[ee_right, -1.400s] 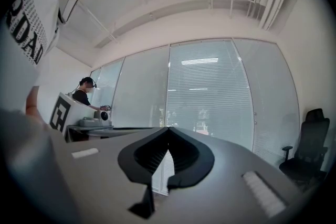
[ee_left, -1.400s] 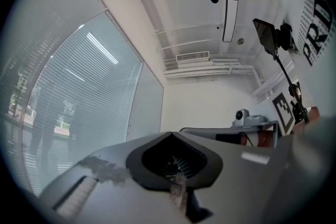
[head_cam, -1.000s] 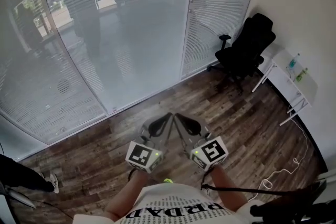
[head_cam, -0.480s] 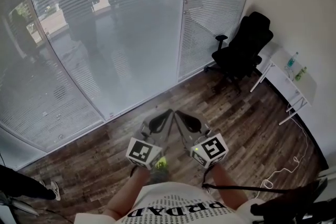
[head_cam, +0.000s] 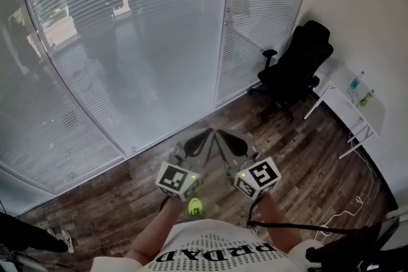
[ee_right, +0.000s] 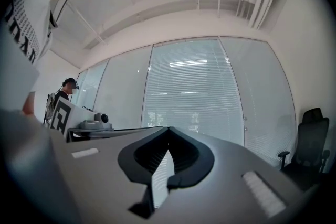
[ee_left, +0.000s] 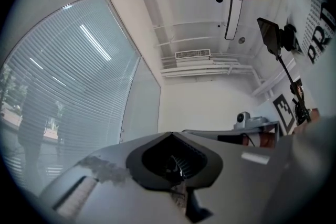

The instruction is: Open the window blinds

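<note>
Tools first: left tool [head_cam: 205, 136] and right tool [head_cam: 223, 137] are both pressed together, empty, side by side. Closed window blinds [head_cam: 134, 35] hang at twelve o'clock, well apart. Likely the approach step; next comes finding their control, unseen here.

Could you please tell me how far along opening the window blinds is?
Done: nothing; the white slatted window blinds hang lowered across the glass. In hand: nothing; the left gripper and right gripper are shut, empty, short of them. Remaining: reaching and opening them.

White window blinds [head_cam: 127, 41], fully lowered over glass
</note>
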`<state>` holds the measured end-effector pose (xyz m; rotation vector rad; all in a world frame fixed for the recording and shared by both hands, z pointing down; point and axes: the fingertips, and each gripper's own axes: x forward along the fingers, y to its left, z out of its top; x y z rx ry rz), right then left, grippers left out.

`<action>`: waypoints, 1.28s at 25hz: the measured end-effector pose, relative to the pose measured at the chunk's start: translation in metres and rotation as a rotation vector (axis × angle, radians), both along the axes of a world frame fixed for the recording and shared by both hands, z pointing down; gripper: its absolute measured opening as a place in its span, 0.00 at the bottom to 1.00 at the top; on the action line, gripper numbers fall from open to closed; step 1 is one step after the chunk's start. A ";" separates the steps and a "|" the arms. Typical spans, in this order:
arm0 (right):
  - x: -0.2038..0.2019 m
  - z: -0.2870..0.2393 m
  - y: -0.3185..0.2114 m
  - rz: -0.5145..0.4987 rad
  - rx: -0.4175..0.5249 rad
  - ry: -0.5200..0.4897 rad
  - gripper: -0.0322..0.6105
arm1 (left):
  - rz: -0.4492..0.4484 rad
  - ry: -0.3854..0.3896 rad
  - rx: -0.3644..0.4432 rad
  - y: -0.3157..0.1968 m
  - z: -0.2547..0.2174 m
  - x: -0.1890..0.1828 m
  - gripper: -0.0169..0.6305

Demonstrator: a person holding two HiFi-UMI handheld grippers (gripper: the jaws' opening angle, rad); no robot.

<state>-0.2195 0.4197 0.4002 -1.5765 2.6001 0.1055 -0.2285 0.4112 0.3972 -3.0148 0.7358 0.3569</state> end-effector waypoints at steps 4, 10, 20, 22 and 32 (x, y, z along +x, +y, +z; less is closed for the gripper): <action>0.006 -0.005 -0.037 0.013 0.011 -0.001 0.06 | 0.020 -0.041 0.038 -0.039 0.004 0.006 0.01; 0.019 -0.011 -0.081 0.015 0.012 -0.030 0.06 | 0.035 -0.032 0.031 -0.083 -0.003 0.019 0.01; 0.031 -0.017 -0.134 0.008 0.020 -0.013 0.06 | 0.034 -0.022 0.028 -0.135 -0.003 0.032 0.01; 0.037 -0.017 -0.143 0.009 0.021 0.008 0.06 | 0.028 -0.028 0.021 -0.144 0.000 0.037 0.01; 0.094 -0.017 -0.218 -0.077 0.010 0.019 0.06 | -0.077 -0.048 -0.024 -0.219 0.002 0.092 0.01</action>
